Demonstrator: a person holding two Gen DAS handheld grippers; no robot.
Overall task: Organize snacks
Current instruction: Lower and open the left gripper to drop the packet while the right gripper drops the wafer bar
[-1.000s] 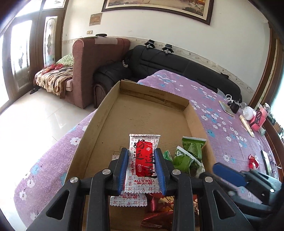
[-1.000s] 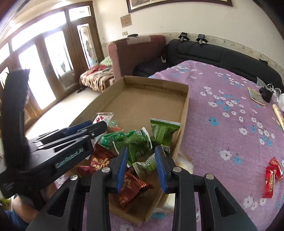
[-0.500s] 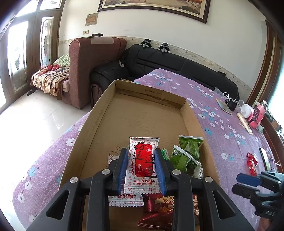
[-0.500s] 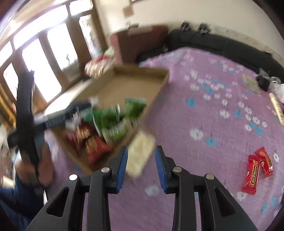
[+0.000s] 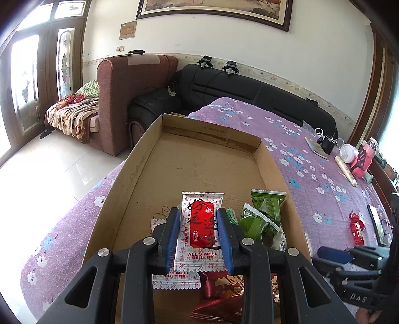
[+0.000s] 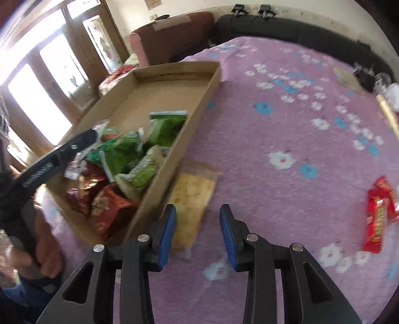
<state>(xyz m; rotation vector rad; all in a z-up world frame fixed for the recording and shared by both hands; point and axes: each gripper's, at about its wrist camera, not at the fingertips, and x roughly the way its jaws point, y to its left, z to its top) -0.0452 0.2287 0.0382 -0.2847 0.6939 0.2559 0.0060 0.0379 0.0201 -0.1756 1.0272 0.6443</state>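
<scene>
Two grippers: left gripper clamps a white-red packet over the box; right gripper, jaws just widening, straddles a yellow packet unclamped

A home living room: a black leather sofa, a brown armchair, a framed painting and glazed wooden doors.

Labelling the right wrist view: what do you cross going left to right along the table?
Cardboard tray with snack packs → pale yellow packet lying just outside its wall → bare purple floral cloth → two red packets near the right edge.
</scene>
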